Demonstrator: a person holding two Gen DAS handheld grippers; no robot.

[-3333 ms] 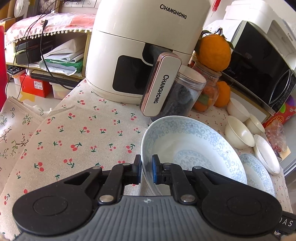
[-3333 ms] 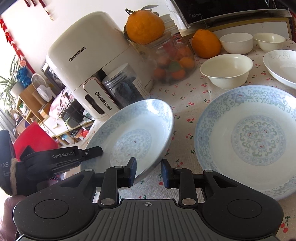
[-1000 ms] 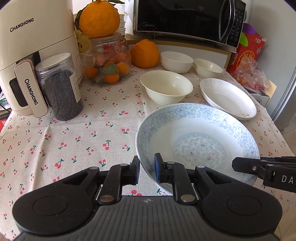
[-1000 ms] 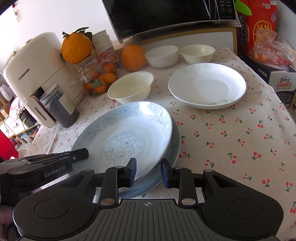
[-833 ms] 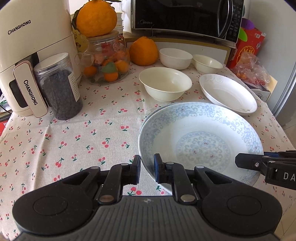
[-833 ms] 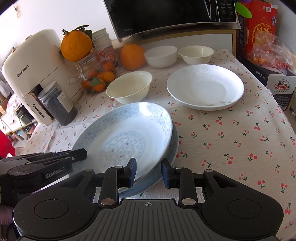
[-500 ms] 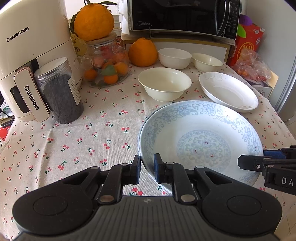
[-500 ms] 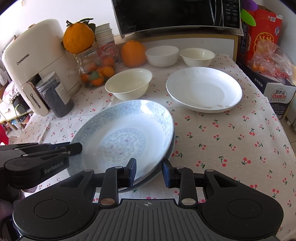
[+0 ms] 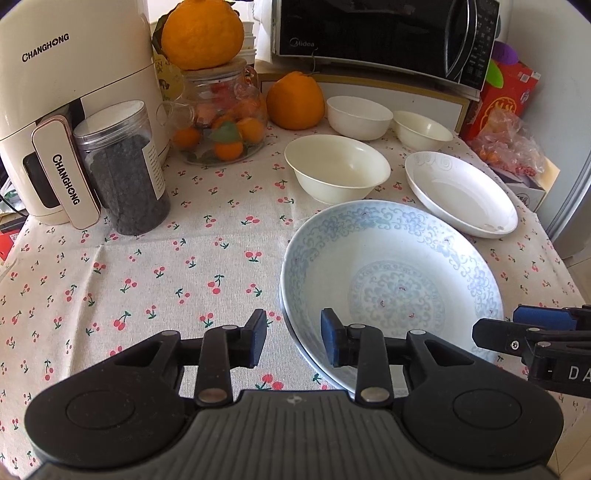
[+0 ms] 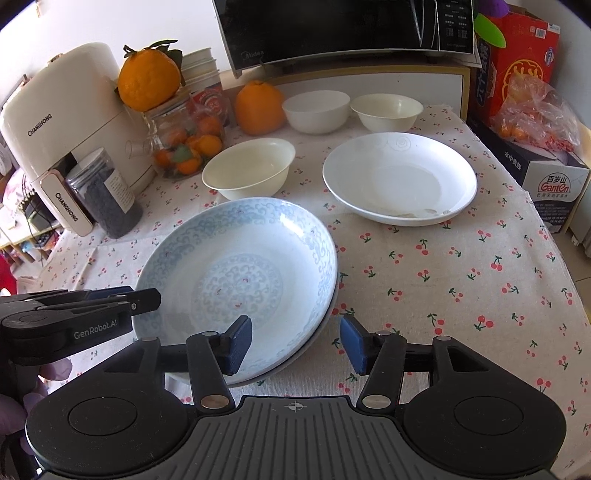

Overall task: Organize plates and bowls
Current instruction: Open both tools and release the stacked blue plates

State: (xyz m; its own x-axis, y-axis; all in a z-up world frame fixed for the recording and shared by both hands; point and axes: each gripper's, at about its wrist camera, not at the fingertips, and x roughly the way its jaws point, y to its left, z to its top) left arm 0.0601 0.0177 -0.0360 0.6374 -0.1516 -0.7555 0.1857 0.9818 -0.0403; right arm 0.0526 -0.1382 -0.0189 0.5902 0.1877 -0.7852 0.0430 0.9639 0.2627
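Note:
A blue-patterned plate (image 9: 391, 280) (image 10: 240, 273) rests on a second patterned plate whose rim (image 10: 327, 314) shows beneath it. My left gripper (image 9: 293, 338) straddles the plate's near-left rim. Its jaws are opening, and the pads stand clear of the rim. My right gripper (image 10: 295, 343) straddles the near-right rim, its jaws also opening with gaps on both sides. Behind lie a white plate (image 9: 461, 192) (image 10: 399, 181), a cream bowl (image 9: 336, 166) (image 10: 247, 170) and two smaller bowls (image 9: 358, 114) (image 9: 421, 129).
An air fryer (image 9: 55, 110), a dark-filled jar (image 9: 125, 170) and a glass jar of fruit (image 9: 221, 122) stand at the left. A microwave (image 9: 384, 33) sits at the back. A red box (image 10: 517, 55) and a bag of fruit (image 10: 535, 110) are on the right, past the table edge.
Both grippers carried the patterned plate from beside the air fryer onto the other patterned plate. Their jaws, shut on its rim before, have now spread apart.

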